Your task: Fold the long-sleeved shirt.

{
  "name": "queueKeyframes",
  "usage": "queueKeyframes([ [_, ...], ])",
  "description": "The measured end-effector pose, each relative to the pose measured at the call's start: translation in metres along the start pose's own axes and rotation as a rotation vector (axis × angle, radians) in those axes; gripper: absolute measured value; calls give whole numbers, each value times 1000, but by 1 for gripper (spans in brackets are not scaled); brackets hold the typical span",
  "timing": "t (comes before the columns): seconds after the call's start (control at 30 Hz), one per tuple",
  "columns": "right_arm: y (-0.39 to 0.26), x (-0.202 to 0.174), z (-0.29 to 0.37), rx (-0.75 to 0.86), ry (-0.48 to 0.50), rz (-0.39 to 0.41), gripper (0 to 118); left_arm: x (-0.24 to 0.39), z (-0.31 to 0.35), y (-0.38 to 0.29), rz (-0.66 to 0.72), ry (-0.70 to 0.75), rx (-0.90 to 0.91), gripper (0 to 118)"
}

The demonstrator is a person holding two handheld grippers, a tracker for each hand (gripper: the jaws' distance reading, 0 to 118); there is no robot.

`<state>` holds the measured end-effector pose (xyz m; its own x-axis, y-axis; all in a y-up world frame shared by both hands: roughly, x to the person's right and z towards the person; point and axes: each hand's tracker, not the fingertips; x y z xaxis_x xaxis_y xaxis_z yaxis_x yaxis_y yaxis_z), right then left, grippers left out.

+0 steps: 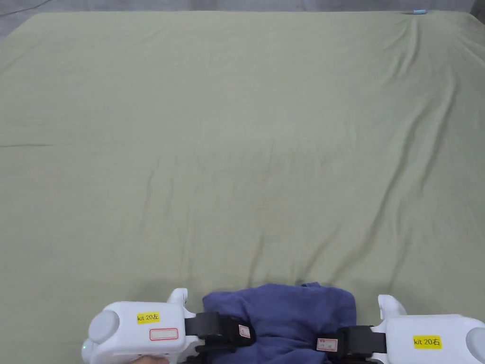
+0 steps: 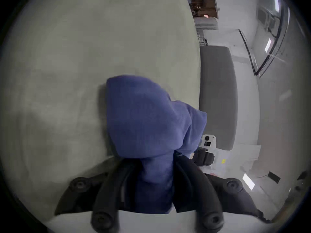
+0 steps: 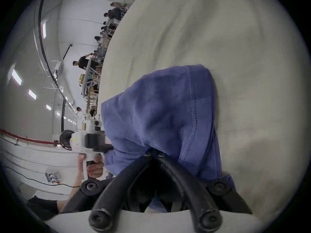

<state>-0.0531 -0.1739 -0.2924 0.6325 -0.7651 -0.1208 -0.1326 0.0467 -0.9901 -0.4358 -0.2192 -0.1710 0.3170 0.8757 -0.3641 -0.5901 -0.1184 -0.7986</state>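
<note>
A blue long-sleeved shirt (image 1: 289, 315) hangs bunched between my two grippers at the near edge of a green-covered bed. My left gripper (image 1: 237, 334) holds its left side, and in the left gripper view both jaws press on a thick fold of the shirt (image 2: 143, 115). My right gripper (image 1: 338, 343) holds the right side. In the right gripper view its jaws meet tip to tip on the shirt (image 3: 161, 112), whose stitched hem runs down the cloth. The right gripper (image 2: 204, 154) and the left gripper (image 3: 107, 145) each appear from the other's camera.
The green sheet (image 1: 237, 142) spreads wide and wrinkled ahead. A small light-blue item (image 1: 419, 12) lies at its far right corner. A grey bench (image 2: 217, 93) stands beside the bed. Several people (image 3: 84, 62) work at tables far off.
</note>
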Motion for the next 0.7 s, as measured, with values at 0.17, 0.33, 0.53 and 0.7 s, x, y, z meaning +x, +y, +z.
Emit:
queueKeyframes([
  [0.17, -9, -38, 18, 79, -41, 95, 0, 30, 55, -3, -175, 123, 76, 17],
  [0.33, -15, -129, 18, 134, 8, 336, 0, 64, 145, -8, -190, 127, 205, 17],
  [0.53, -22, -205, -14, 99, 73, 495, 0, 56, 259, 2, -217, 461, 340, 17],
  [0.7, -39, -223, -34, 56, 56, 563, 0, 10, 311, 23, -161, 815, 387, 17],
])
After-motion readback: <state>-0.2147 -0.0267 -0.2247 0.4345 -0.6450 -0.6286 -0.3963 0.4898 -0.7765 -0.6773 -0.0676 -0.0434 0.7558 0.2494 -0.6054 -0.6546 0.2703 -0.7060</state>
